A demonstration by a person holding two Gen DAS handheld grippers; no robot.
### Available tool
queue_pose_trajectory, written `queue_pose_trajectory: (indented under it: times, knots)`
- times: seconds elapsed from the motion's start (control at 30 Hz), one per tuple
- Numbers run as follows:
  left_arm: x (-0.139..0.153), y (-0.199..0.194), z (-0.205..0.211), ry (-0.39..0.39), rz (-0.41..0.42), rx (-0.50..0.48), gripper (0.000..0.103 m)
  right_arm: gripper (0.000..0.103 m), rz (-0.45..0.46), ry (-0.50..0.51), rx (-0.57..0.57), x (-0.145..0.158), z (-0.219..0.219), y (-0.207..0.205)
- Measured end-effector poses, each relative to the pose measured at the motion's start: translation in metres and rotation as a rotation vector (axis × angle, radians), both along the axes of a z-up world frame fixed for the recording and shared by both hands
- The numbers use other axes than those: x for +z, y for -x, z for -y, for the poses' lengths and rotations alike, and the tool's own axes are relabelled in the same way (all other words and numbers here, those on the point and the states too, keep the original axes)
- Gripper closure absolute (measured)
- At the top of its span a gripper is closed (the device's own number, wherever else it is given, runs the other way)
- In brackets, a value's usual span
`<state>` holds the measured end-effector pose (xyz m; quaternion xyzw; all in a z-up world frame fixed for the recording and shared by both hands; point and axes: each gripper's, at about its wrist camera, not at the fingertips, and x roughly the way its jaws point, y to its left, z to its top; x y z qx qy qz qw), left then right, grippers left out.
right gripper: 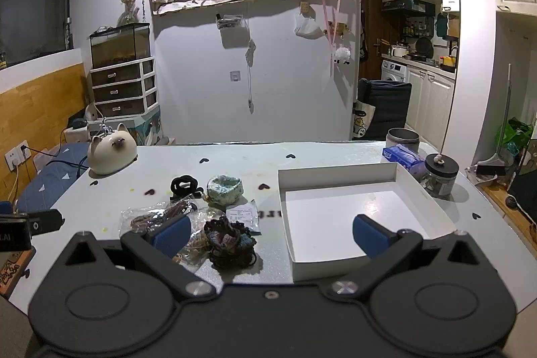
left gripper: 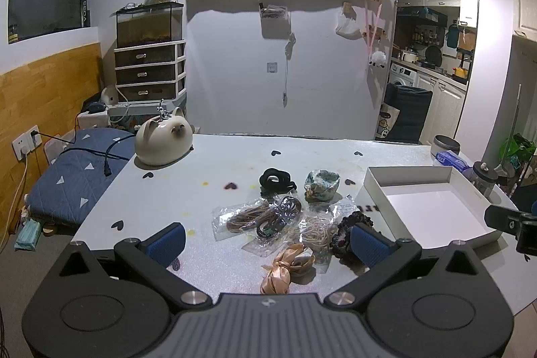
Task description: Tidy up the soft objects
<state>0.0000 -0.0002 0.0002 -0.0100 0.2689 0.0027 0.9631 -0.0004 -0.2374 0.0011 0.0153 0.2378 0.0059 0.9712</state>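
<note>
Near table's [left gripper: 235, 163] front edge, both grippers' jaws wide, empty, hair ties [left gripper: 278, 180] clustered beside white box [right gripper: 335, 173].

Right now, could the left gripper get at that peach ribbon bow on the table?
Probably yes. The left gripper is wide open and holds nothing, and the peach ribbon bow lies just ahead between its fingers, on top of the clutter, with only a plastic packet nearby.
</note>
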Motion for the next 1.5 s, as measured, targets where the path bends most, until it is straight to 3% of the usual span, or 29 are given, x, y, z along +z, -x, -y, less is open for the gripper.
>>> queue_pose_trajectory:
  times: [1.5]
  knots:
    - [-0.0001,-0.0004,-0.0001,0.002,-0.004,0.000,0.000,0.000,-0.007,0.004,0.001,-0.0015,-0.0014,-0.0039]
